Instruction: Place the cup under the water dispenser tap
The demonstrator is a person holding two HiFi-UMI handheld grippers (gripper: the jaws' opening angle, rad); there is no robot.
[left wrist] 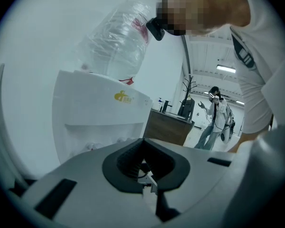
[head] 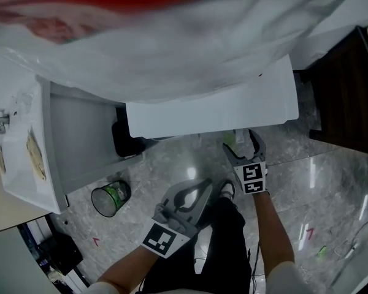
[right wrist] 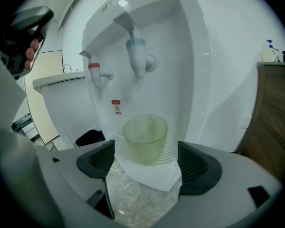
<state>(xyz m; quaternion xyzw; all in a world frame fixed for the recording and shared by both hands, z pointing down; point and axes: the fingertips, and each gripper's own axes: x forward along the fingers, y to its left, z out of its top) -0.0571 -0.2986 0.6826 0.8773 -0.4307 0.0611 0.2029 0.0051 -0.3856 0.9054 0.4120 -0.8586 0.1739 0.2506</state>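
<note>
A pale green see-through cup [right wrist: 145, 137] stands upright on the white drip tray [right wrist: 170, 156] of the water dispenser [right wrist: 180, 56], right below the blue tap [right wrist: 137, 55]. A red tap [right wrist: 96, 72] is to its left. My right gripper [right wrist: 147, 164] is open, with one dark pad on each side of the cup and neither touching it. In the head view the right gripper [head: 242, 149] reaches under the dispenser's front edge [head: 214, 112], where a bit of green cup [head: 232, 138] shows. My left gripper [head: 199, 192] hangs back, shut and empty, also seen as the left gripper [left wrist: 145, 167].
A black bin with a green liner [head: 110, 198] stands on the marble floor at the left. A dark wooden cabinet [head: 349, 97] is right of the dispenser. A white counter [head: 24, 158] is at the far left. A person [left wrist: 217, 115] stands far off.
</note>
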